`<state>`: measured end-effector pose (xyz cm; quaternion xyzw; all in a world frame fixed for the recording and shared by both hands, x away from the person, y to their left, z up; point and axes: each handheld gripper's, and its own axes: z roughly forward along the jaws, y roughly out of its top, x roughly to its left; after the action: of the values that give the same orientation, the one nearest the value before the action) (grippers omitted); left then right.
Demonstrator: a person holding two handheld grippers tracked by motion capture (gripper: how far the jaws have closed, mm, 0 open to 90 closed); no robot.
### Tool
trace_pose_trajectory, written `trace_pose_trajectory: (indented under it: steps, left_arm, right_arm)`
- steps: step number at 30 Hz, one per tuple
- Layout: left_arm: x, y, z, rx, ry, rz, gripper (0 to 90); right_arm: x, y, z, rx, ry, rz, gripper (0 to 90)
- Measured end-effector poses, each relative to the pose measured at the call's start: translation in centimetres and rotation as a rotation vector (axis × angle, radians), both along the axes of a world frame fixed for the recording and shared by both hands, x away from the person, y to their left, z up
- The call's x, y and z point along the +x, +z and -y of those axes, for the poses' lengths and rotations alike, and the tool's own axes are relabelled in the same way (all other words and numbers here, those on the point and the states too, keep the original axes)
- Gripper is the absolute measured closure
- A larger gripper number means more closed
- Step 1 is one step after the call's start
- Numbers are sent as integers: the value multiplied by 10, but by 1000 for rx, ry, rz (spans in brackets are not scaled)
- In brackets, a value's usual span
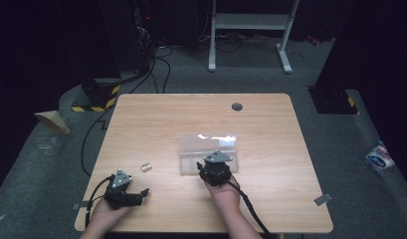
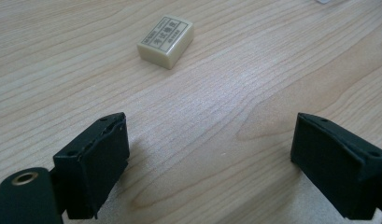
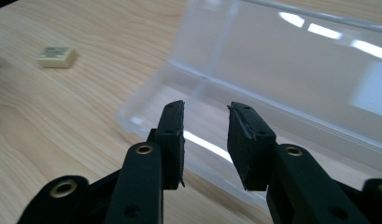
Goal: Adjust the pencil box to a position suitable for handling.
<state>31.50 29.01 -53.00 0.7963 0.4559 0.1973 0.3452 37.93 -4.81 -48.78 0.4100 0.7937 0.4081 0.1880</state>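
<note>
— Lying on the table (image 1: pixel 270 199), the eraser (image 2: pixel 166 41) is sitting left of the clear box (image 3: pixel 291 84), ahead of the left gripper's (image 2: pixel 209 163) wide-apart jaws.
— Right gripper (image 3: pixel 205 140) is hovering at the box's near wall, jaws slightly apart, empty; it's risking nudging the light box.

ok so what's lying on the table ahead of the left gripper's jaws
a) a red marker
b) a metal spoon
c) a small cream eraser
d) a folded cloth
c, in the left gripper view a small cream eraser with printed lettering on top lies on the bare wooden table, ahead of the left gripper, whose jaws stand wide open with nothing between them.
</note>
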Motion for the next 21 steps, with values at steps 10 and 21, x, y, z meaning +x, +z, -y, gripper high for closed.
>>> trace_pose_trajectory:
  steps: [10, 21]
  left_arm:
    - [0, 0, 0, 0, -6, 1, 124]
    - [0, 0, 1, -2, -3, 5, 134]
  right_arm:
    - [0, -5, 82, -11, -164, 11, 606]
    - [0, -16, 103, -8, -197, -62, 680]
